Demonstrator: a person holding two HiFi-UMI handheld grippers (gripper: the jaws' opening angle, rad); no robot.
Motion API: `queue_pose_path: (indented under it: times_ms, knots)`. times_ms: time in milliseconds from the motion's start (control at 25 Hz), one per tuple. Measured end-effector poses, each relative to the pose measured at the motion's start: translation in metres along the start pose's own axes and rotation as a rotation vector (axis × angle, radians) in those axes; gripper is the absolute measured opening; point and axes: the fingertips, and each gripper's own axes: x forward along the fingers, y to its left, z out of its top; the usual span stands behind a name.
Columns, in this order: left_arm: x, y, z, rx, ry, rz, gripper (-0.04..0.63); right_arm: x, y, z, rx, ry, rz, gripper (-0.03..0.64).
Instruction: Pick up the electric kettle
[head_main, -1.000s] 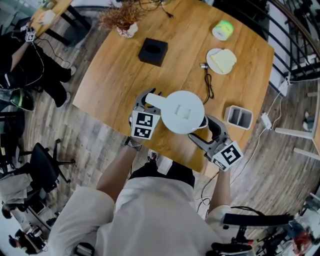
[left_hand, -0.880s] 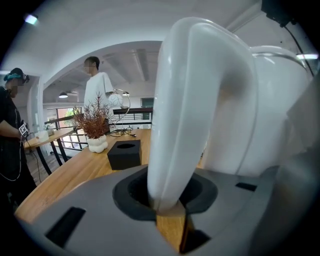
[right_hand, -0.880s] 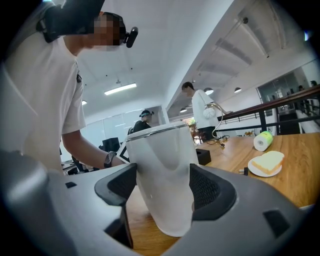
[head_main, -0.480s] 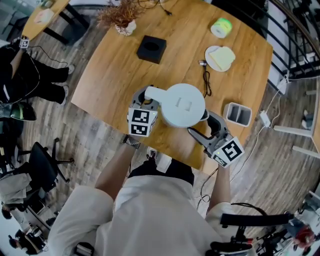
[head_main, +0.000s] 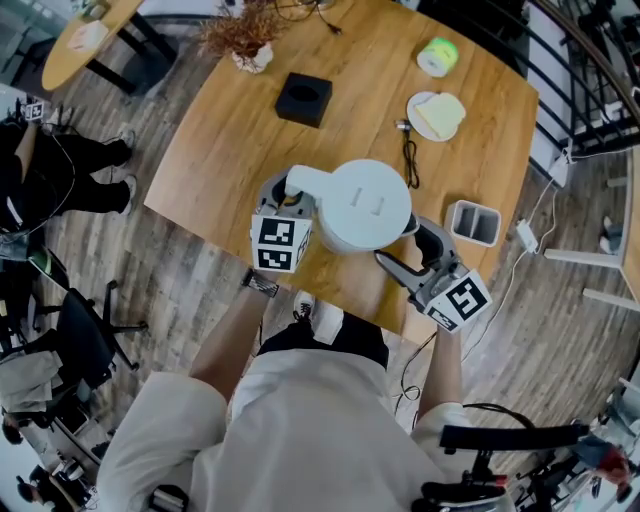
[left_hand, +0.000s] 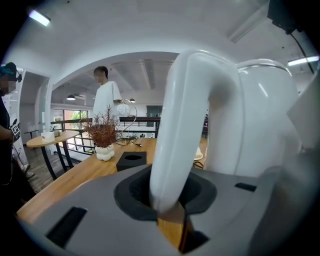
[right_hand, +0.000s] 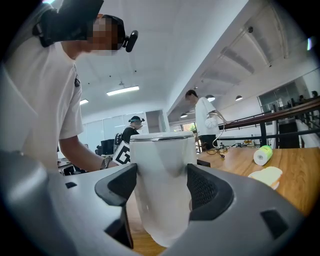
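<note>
A white electric kettle (head_main: 365, 205) hangs a little above the wooden table (head_main: 230, 130), near its front edge, held from two sides. My left gripper (head_main: 290, 192) is shut on the kettle's curved handle (left_hand: 190, 125); its jaws have just been closing on it, and the handle fills the gap between the pads. My right gripper (head_main: 402, 250) is shut on the kettle's round body (right_hand: 162, 170), with a dark pad pressed against each side. In the right gripper view the kettle's bottom is off the tabletop.
On the table behind the kettle lie a black box (head_main: 303, 99), a dried plant in a white vase (head_main: 245, 40), a plate (head_main: 438, 117), a green-white roll (head_main: 437, 57), a black cable (head_main: 410, 160) and a grey two-slot holder (head_main: 475, 222). People stand beyond the table.
The kettle and both grippers have risen together; the kettle looks larger and sits further up the head view. Both grips have stayed on it.
</note>
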Motion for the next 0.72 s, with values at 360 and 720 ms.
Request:
queue_pose_path:
  times_ms: [360, 720]
  knots:
    - [-0.03, 0.002, 0.026, -0.009, -0.049, -0.015, 0.075, -0.003, 0.025, 0.03, 0.001, -0.058, -0.015, 0.316]
    - [-0.071, 0.004, 0.055, 0.012, -0.11, -0.026, 0.075, -0.009, 0.066, 0.06, -0.056, -0.091, -0.042, 0.316]
